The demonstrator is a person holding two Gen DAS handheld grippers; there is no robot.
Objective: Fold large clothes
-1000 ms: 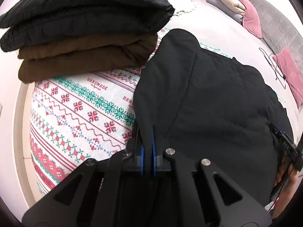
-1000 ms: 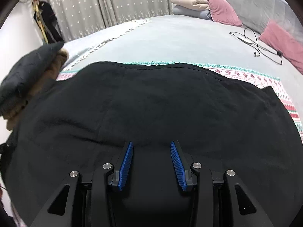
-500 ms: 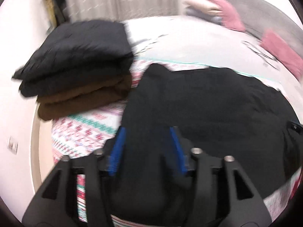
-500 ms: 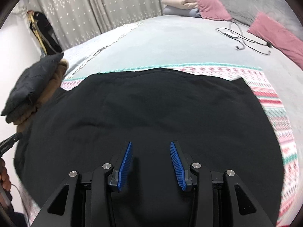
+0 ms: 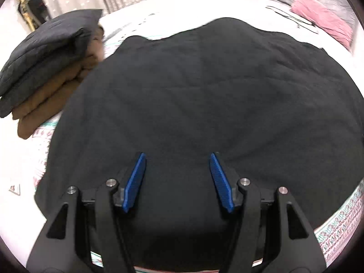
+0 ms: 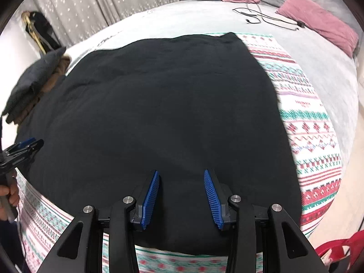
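One black garment (image 6: 159,113), two folded items (image 5: 43,77) stacked, two pink pillows (image 6: 318,20), one patterned blanket (image 6: 311,136), one cable (image 6: 261,18).

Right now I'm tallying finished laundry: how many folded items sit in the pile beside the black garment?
2 visible: a dark quilted piece on top and a brown one under it, left of the spread black garment. More could be hidden behind.

Pink pillows (image 6: 318,20) and a black cable (image 6: 261,18) lie on the grey bed (image 6: 182,20).
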